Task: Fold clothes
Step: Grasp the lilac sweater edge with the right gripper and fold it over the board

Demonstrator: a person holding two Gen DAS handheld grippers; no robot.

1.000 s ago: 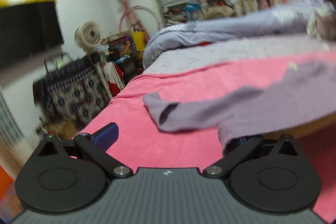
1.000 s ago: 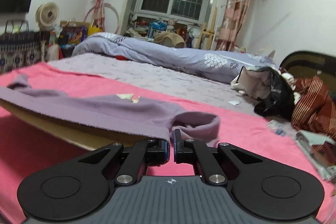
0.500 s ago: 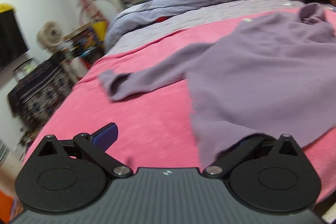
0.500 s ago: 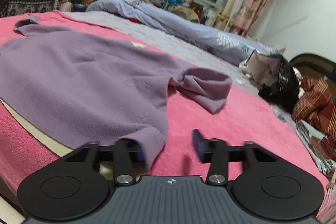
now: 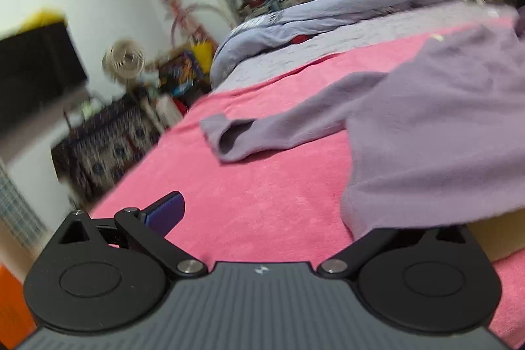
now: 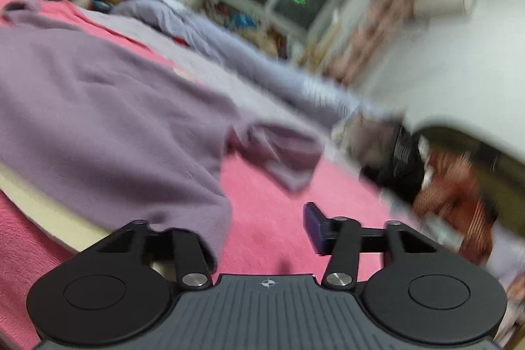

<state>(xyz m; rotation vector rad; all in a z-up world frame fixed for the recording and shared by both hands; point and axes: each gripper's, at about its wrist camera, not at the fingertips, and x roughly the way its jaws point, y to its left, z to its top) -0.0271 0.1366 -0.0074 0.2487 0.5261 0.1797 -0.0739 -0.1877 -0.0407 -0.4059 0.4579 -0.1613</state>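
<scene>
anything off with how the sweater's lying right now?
Yes: the purple sweater hem drapes over one finger of each open tongs. Its right sleeve lies crumpled, while the left sleeve stretches out flat on the pink blanket.

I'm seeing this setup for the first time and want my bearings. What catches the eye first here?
The purple sweater spread flat on the pink blanket dominates, one sleeve trailing toward the bed's left edge. Its hem drapes over the inner finger of each open gripper, left and right. Behind lies a rumpled lavender duvet, with a heap of clothes at the far right.
</scene>
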